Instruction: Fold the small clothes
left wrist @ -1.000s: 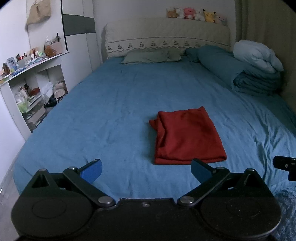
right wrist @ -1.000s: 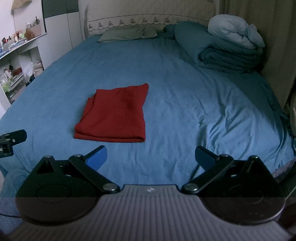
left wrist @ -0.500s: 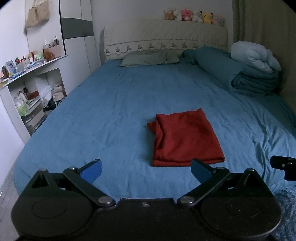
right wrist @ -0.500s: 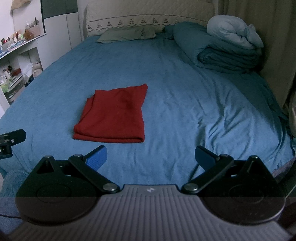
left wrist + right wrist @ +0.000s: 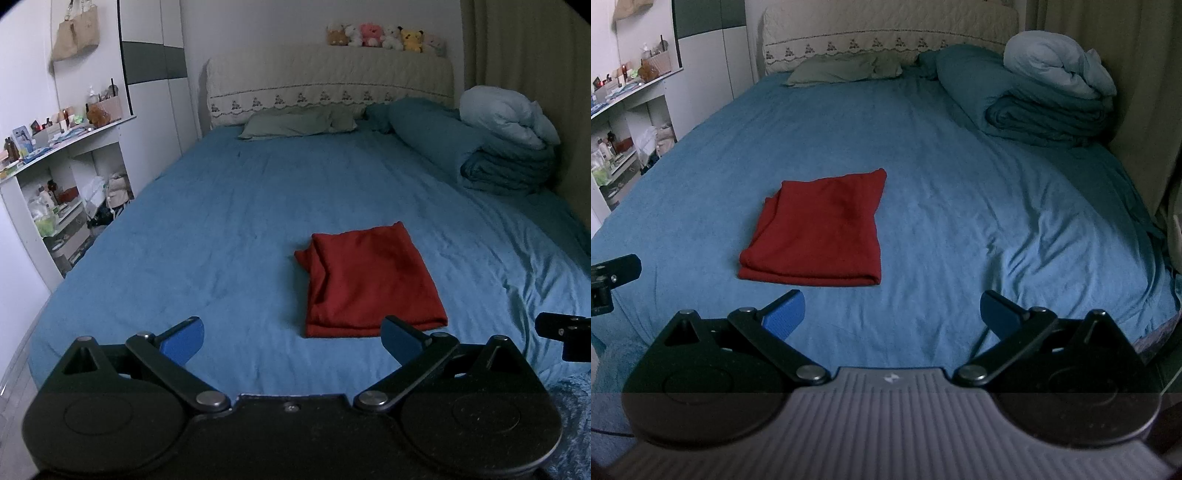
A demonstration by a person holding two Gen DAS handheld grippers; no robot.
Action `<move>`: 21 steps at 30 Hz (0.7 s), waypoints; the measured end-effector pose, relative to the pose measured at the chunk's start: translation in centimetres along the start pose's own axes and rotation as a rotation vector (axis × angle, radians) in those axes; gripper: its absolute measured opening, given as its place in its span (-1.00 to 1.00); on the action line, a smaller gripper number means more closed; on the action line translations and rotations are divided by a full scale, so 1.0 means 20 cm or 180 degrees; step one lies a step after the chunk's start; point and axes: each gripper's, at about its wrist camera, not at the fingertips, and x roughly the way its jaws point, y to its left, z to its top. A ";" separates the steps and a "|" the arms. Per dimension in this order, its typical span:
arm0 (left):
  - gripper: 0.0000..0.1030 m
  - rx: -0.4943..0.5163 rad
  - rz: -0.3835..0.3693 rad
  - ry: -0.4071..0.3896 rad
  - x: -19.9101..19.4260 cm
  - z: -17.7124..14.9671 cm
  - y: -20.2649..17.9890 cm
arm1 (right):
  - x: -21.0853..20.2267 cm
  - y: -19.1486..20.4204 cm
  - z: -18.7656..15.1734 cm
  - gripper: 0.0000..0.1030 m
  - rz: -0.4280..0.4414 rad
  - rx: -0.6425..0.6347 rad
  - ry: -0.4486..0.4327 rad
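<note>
A red garment [image 5: 369, 280] lies folded into a flat rectangle on the blue bed sheet [image 5: 221, 240]; it also shows in the right wrist view [image 5: 820, 229]. My left gripper [image 5: 291, 338] is open and empty, held back near the bed's foot edge, with the garment just ahead and right of centre. My right gripper [image 5: 892, 312] is open and empty, also near the foot edge, with the garment ahead to its left. Neither gripper touches the cloth.
Folded blue quilts [image 5: 491, 155] with a pale duvet on top sit at the bed's far right. A green pillow [image 5: 295, 123] lies by the headboard. A cluttered white shelf unit [image 5: 55, 177] stands left of the bed. A curtain [image 5: 1137, 74] hangs on the right.
Both grippers have drawn back and slightly up from the bed, so the folded red garment sits a little farther off. The garment has not moved.
</note>
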 end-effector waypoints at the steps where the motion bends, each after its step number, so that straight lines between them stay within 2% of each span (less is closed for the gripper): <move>1: 1.00 0.0000 0.0006 -0.0001 0.00 0.00 0.00 | 0.00 0.00 0.00 1.00 0.0000 0.0001 0.0001; 21: 1.00 -0.0011 -0.0003 -0.0034 -0.03 0.01 0.03 | -0.01 0.01 0.00 1.00 -0.0016 0.0012 -0.0016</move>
